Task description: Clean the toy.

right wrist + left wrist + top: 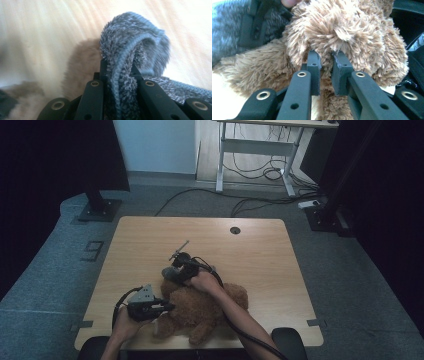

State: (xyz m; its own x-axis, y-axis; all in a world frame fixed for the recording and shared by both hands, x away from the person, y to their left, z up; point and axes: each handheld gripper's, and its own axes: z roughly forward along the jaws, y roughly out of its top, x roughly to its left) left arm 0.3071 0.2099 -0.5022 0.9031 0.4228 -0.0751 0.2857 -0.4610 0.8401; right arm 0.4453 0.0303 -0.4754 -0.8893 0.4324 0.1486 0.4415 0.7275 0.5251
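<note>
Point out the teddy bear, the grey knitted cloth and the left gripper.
teddy bear [197,312]: high view, brown body.
grey knitted cloth [130,52]: right gripper view, folded edge.
left gripper [326,68]: left gripper view, fur pinched between fingertips.

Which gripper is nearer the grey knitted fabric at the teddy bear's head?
Right. The right gripper is clamped on the grey knitted fabric. The left gripper is off it, pinching the teddy bear's brown fur on the side nearer the person.
</note>
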